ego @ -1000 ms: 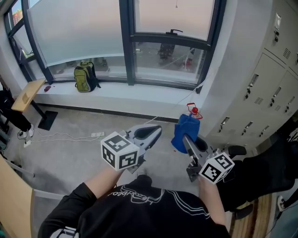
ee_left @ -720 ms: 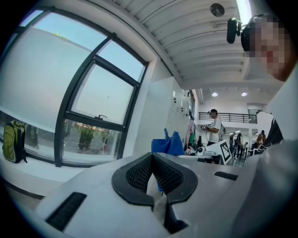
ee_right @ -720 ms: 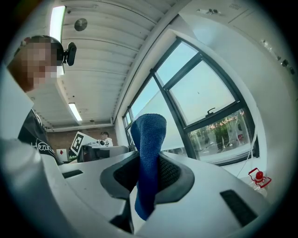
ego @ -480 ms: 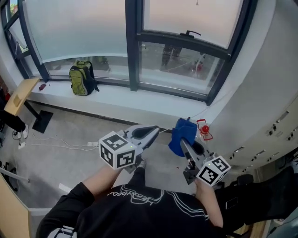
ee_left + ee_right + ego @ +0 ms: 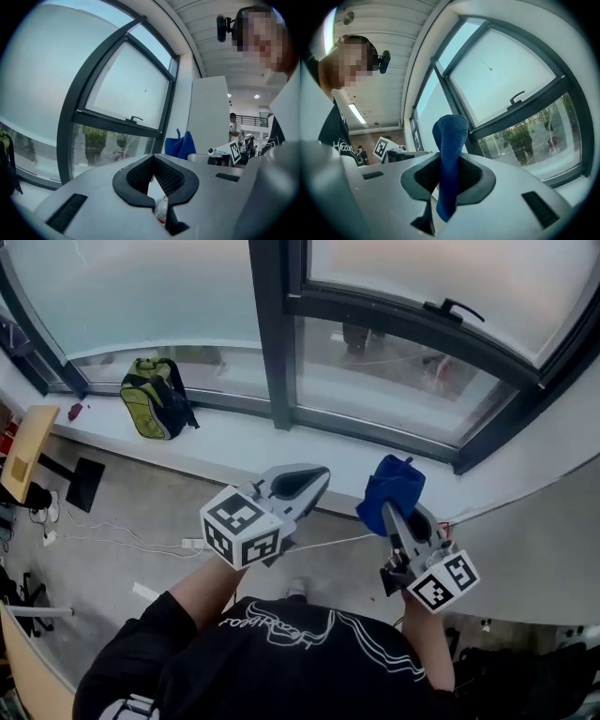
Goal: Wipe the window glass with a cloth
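Facing the window glass (image 5: 375, 371) in the head view, a person in a black shirt (image 5: 281, 662) holds both tools out near the white sill (image 5: 234, 442); the left gripper (image 5: 314, 476) points toward the dark window frame (image 5: 274, 343), its jaws together on nothing; the right gripper (image 5: 386, 510) is clamped on a blue cloth (image 5: 394, 486), which bunches above its tips, apart from the pane; a green backpack (image 5: 152, 401) sits on the sill well to the left. The left gripper view shows its black pads (image 5: 136, 176) meeting at the tips with an empty hollow behind them, the cloth beyond at right; the right gripper view shows the cloth pinched upright between the jaws, folded over at the top, with a window handle (image 5: 516, 97) on the frame beyond.
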{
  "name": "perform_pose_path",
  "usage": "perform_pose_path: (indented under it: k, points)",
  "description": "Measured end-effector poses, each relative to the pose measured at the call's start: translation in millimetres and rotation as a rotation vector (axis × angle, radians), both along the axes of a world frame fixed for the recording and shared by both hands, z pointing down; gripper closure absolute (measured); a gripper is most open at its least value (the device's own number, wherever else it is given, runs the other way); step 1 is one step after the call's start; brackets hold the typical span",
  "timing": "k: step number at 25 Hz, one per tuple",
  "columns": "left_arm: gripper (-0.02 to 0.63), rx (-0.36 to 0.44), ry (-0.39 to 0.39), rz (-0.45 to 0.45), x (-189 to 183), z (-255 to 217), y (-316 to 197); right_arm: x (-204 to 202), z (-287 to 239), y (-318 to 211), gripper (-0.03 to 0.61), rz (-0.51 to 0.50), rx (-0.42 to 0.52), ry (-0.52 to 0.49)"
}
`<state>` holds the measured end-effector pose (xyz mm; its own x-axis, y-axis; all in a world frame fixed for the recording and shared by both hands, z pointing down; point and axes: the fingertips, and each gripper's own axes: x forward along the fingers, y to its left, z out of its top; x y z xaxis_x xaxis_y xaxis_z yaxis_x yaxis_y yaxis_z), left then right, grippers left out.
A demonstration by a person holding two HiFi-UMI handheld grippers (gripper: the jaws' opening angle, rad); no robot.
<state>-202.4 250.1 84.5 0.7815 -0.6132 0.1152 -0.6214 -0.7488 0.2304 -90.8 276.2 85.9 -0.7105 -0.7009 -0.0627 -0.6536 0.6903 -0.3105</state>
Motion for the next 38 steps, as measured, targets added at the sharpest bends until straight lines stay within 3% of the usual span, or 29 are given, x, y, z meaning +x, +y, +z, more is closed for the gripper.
perform_pose_path:
  k: [9,16,20,26,33,38]
  points:
    - [0.607,-0.025,0.029,-0.064,11.3,27.2,-136.7,-2.2,30.6,-147.6,0.515,-0.026,-0.029,-0.007]
    - [0.607,-0.024,-0.001,-0.194,8.8,39.9,-228.3,-4.7,47.5,-252.7,0.515,-0.128,-0.043,-0.008]
    - [0.607,-0.043,0.032,-0.282,-2.3,59.1,-267.4,-14.9,66.7,-297.0,0.515,-0.153,0.01,0.104]
    - [0.607,-0.06,0.054,-0.353,-34.5,85.9,-317.5,-60.4,82.8,-347.1,0.515,-0.183,0.102,0.183]
    - [0.607,-0.11,0.08,-0.363,-79.1,118.2,-362.0,-137.3,108.4,-403.8,0.515,-0.203,0.149,0.272]
    - [0.607,-0.104,0.088,-0.359,-99.4,129.9,-387.1,-175.5,115.1,-446.8,0.515,-0.148,0.198,0.273]
